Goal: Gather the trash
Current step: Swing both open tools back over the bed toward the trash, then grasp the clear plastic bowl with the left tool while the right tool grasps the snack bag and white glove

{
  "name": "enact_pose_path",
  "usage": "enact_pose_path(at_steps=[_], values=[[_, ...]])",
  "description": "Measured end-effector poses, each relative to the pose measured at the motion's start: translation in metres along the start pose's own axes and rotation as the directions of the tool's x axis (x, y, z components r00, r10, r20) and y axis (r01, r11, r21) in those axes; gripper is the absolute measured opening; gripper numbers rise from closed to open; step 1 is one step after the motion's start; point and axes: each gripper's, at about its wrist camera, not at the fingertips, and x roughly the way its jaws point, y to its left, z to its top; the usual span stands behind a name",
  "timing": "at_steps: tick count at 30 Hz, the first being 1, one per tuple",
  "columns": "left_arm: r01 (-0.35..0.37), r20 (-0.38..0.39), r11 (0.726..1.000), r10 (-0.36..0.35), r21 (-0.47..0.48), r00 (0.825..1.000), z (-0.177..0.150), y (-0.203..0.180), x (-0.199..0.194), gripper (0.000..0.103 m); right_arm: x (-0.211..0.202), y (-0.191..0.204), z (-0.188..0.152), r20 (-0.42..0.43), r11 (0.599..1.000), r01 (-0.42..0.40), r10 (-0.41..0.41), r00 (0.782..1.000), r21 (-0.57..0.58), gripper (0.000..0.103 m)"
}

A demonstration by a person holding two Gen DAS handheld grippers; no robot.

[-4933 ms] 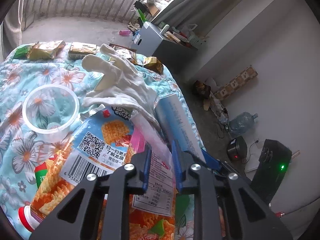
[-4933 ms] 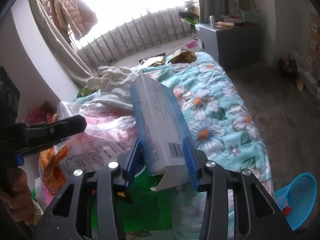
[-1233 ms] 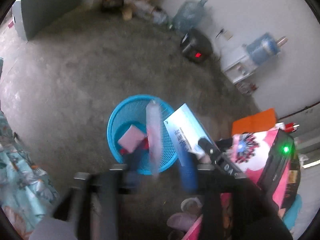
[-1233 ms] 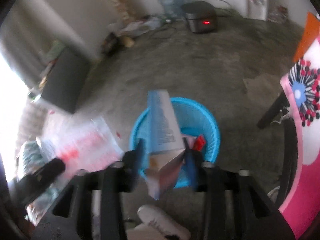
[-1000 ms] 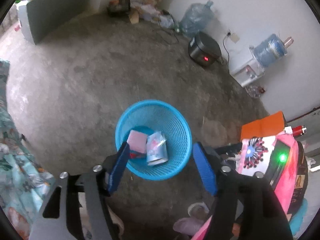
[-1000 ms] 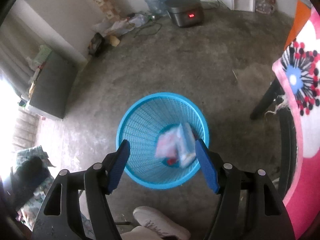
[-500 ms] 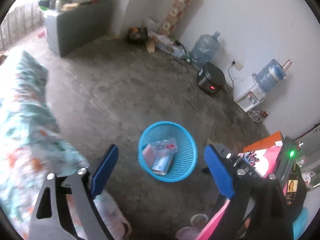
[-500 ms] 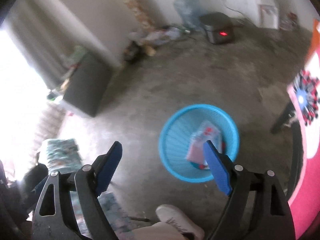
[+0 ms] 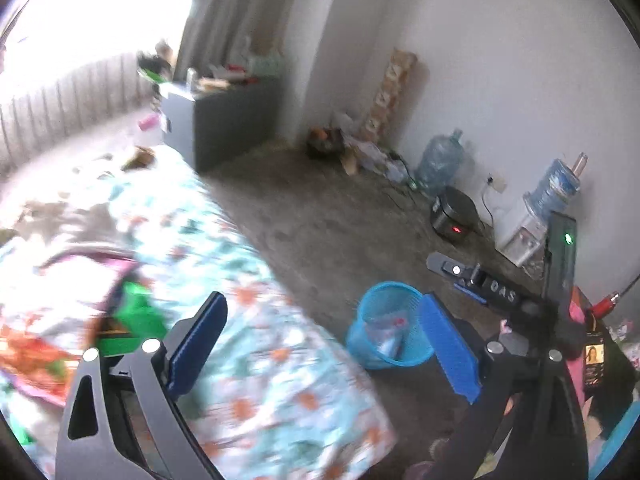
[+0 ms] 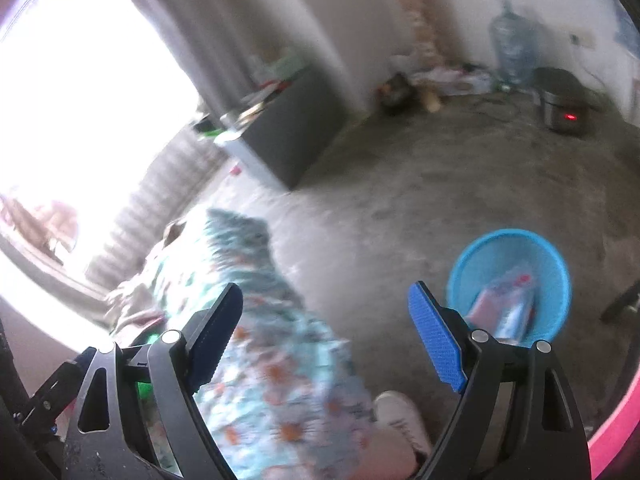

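The blue mesh basket (image 9: 362, 346) stands on the concrete floor and holds a clear wrapper and a blue-white carton (image 9: 382, 334). My left gripper (image 9: 322, 308) hangs over the edge of the flowered cloth (image 9: 260, 340), jaws opening, nothing between them. Blurred litter lies on the cloth at the left: a green wrapper (image 9: 132, 316) and an orange snack bag (image 9: 28, 354). In the right wrist view the basket (image 10: 476, 268) sits at the right with the same trash (image 10: 504, 304) inside. My right gripper (image 10: 325, 292) is open and empty above cloth (image 10: 280, 364) and floor.
A grey cabinet (image 9: 224, 120) stands by the curtain. Along the white wall are water bottles (image 9: 440, 164), a black cooker (image 9: 456, 216) with a red light, and a dispenser (image 9: 524, 236). A person's white shoe (image 10: 400, 412) is on the floor beside the cloth.
The carton and wrapper dropped into the basket. Both grippers then rose and swung left; the basket shrank toward the right, the flowered cloth came into view, and both sets of jaws spread wider.
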Motion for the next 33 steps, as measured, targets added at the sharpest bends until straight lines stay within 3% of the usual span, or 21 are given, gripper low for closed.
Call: enact_pose_path(at_steps=[4,9,13,16,20,27,29,33], values=[[-0.082,0.073,0.997,0.082,-0.005,0.994,-0.008,0.038,-0.048,0.096,0.007,0.047,0.002,-0.030,0.993,-0.083,0.081,0.996,-0.085,0.081],[-0.165,0.144,0.980,0.181,-0.112,0.973,-0.019,0.101,-0.100,0.097,0.023,0.113,-0.001,-0.116,0.959,-0.195,0.174,0.978,-0.205,0.081],[-0.253,0.168,0.935,0.299,-0.250,0.939,-0.026,0.168,-0.133,0.097,0.044,0.159,-0.002,-0.198,0.925,-0.274,0.226,0.954,-0.262,0.081],[-0.282,0.151,0.897,0.348,-0.340,0.925,-0.030,0.211,-0.143,0.097,0.063,0.190,-0.005,-0.270,0.901,-0.340,0.268,0.925,-0.268,0.081],[-0.314,0.130,0.858,0.395,-0.406,0.910,-0.032,0.258,-0.141,0.097,0.099,0.218,-0.006,-0.360,0.886,-0.402,0.305,0.881,-0.233,0.081],[-0.327,0.026,0.837,0.375,-0.438,0.927,-0.031,0.312,-0.100,0.097,0.165,0.251,-0.015,-0.516,0.892,-0.432,0.309,0.799,-0.134,0.081],[-0.337,-0.002,0.835,0.373,-0.435,0.928,-0.030,0.323,-0.087,0.096,0.178,0.262,-0.017,-0.535,0.891,-0.432,0.297,0.791,-0.144,0.081],[-0.346,-0.036,0.843,0.364,-0.412,0.931,-0.026,0.335,-0.064,0.085,0.199,0.287,-0.026,-0.564,0.887,-0.417,0.245,0.788,-0.197,0.076]])
